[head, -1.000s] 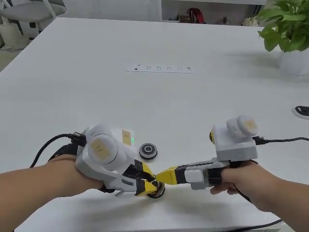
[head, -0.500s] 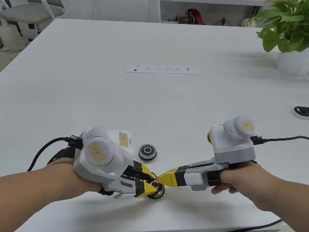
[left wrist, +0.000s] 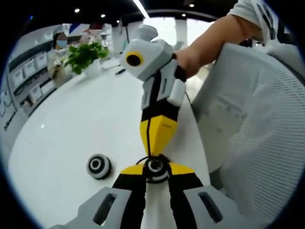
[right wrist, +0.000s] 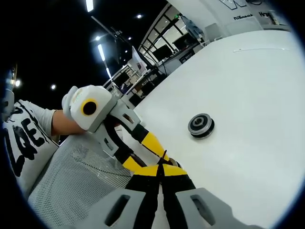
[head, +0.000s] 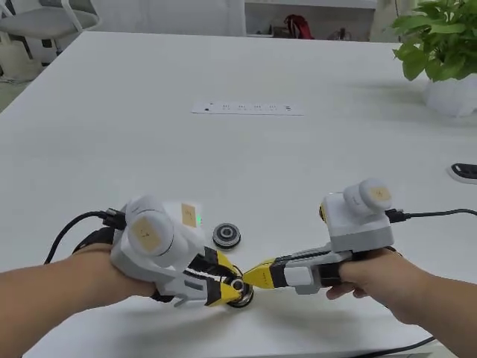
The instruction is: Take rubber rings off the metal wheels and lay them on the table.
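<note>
Yellow fingers of left gripper (left wrist: 157, 171) clamped on metal wheel (left wrist: 156, 165), right gripper (right wrist: 163, 168) fingers pinched shut on its rubber ring (left wrist: 144, 159)

Head cam looked forward and down across the table (head: 246, 156), with the grippers near the bottom of the frame. Left gripper (left wrist: 156, 170) cam and right gripper (right wrist: 162, 168) cam sat close behind their jaws, facing each other. All three shared the clamped wheel (head: 240, 294) and loose wheel (head: 226, 234).

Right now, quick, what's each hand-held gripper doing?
Left hand-held gripper: shut on the wheel.
Right hand-held gripper: shut, seemingly pinching the wheel's ring.
</note>
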{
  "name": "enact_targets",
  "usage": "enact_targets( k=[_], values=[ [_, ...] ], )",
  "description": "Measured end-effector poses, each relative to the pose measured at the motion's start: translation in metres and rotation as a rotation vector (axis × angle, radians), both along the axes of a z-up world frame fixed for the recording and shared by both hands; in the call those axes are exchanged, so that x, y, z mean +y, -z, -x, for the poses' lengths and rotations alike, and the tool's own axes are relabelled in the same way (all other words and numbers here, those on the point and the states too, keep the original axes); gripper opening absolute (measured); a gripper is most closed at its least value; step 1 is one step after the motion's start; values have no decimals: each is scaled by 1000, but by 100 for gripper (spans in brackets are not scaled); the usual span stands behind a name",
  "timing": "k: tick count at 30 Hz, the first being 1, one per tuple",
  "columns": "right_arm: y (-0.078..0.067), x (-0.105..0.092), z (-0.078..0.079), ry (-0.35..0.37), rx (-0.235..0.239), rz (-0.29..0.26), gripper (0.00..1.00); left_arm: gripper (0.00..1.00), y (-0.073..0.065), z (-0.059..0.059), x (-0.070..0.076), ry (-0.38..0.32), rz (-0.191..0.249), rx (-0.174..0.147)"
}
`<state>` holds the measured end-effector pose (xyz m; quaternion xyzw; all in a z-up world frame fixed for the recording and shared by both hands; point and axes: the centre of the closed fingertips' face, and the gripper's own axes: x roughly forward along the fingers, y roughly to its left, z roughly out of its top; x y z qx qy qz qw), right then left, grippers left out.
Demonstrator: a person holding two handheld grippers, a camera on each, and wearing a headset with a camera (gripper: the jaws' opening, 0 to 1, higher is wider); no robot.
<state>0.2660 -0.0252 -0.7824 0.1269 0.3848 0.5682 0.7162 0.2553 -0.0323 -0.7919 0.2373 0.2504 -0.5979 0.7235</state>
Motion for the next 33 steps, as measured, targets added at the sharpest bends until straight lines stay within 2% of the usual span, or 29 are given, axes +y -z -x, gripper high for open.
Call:
enact_targets(
  k=[3,8,13,19,25,33],
  values=[
    [-1,0,0,-2,-4,0,0,19,-3,0,1,9,-1,-5],
    [-4,-1,-2,12,1,-15,0,25,-13,0,0,-6,36,11],
    [-5,-1,-2,13,2,-14,0,30,-14,2,4,-5,34,18],
    [-7,-1,-2,12,3,-19,0,34,-22,5,9,-6,53,19],
    [-10,1,-1,6,0,-23,0,38,-32,7,13,-22,90,34],
    [-14,4,1,-8,-4,-25,0,48,-46,8,18,-40,125,18]
  ],
)
